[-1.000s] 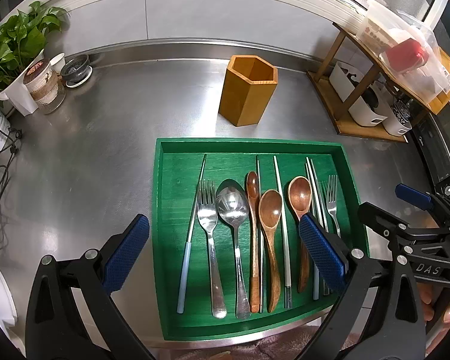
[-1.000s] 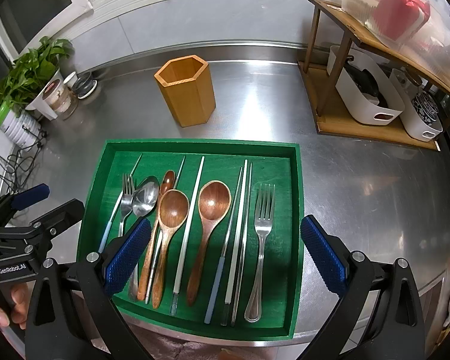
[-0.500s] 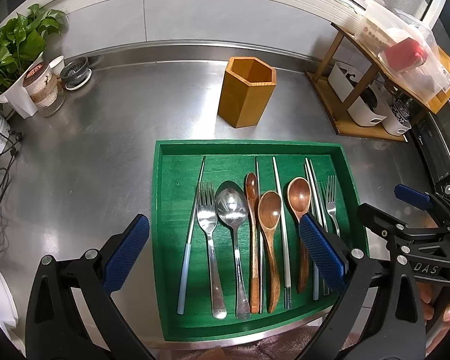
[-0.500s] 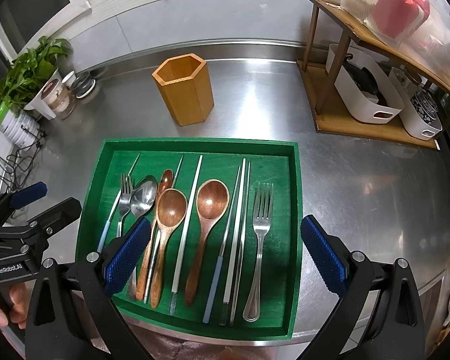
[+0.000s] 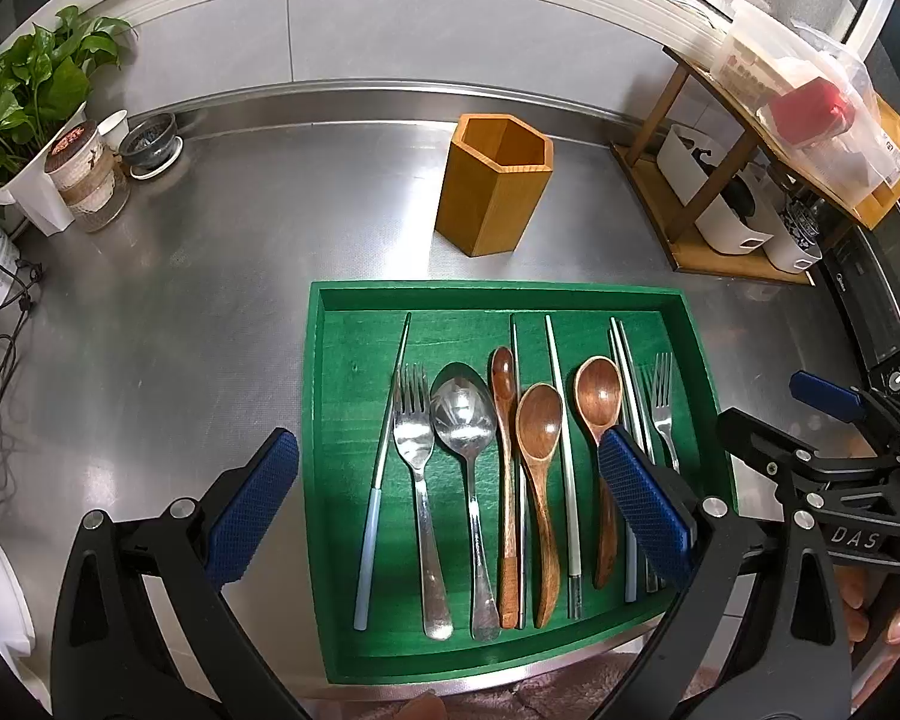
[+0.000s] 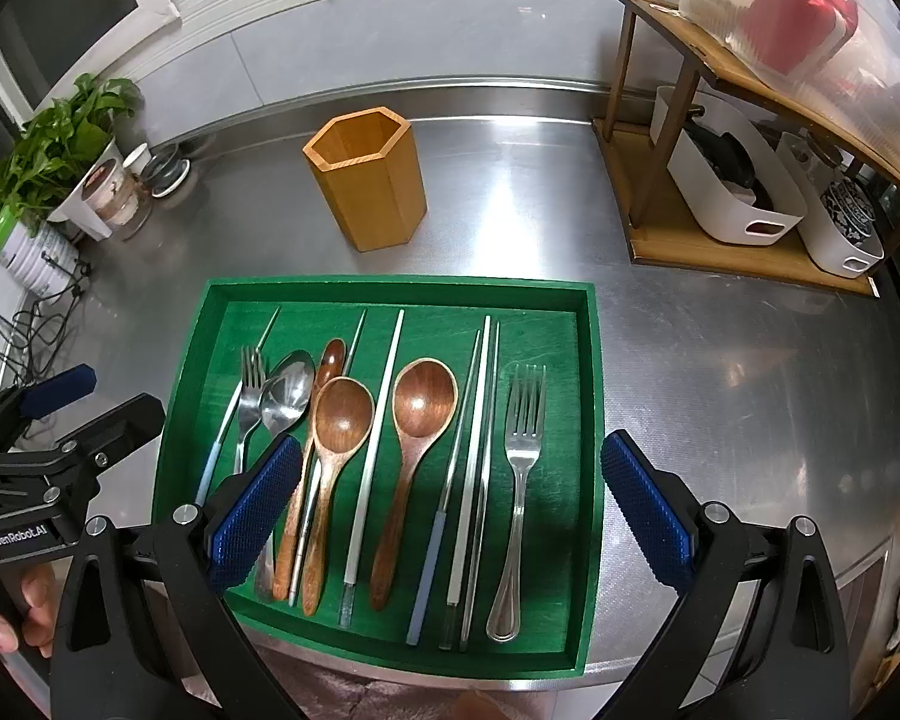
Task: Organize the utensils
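Two grippers, both empty, and you have not begun sorting. From your left wrist view, the left gripper point(image 5: 447, 492) hangs with fingers spread wide over the near half of the green tray point(image 5: 324, 420), where all the utensils lie side by side: a fork point(image 5: 417, 480), a metal spoon point(image 5: 465, 438), wooden spoons and chopsticks; the wooden holder point(image 5: 492, 192) stands empty just behind the tray. From your right wrist view, the right gripper point(image 6: 450, 498) is equally wide, above the right-hand utensils, nearest the lone fork point(image 6: 522, 480) (well clear of its neighbours, so probably the easiest first pick). Next, I judge, you should lower over one handle, pinch it, then carry it to the holder point(image 6: 366, 180).
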Motion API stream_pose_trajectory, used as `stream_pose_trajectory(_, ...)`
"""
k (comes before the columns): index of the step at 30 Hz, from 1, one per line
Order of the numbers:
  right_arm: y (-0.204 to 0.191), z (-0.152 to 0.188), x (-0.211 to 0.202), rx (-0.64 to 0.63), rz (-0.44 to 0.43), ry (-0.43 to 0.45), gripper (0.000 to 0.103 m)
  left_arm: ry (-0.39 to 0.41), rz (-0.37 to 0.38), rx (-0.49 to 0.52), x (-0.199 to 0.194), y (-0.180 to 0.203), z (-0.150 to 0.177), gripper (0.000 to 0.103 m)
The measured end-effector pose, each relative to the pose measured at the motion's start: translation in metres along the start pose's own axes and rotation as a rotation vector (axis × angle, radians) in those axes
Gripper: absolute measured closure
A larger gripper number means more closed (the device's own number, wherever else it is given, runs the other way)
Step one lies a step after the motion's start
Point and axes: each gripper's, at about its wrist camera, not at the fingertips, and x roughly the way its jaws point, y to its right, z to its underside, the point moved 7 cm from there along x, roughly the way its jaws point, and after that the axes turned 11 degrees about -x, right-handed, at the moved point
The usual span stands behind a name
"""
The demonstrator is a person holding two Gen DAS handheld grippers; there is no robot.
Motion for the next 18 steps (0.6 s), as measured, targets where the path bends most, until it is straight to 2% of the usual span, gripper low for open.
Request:
stream_pose_trajectory(11,0.001,0.000,0.001,0.010,-0.012,-0.009,0.004,-0.006,-0.011,0.006,0.001,-0.001,0.000,0.008)
stream_pose_trajectory(18,0.017,0.003,0.003,0.051,-0.003,-0.015,0.004,-0.007,-0.019,0.012,0.005,-0.004,-0.001,0.009)
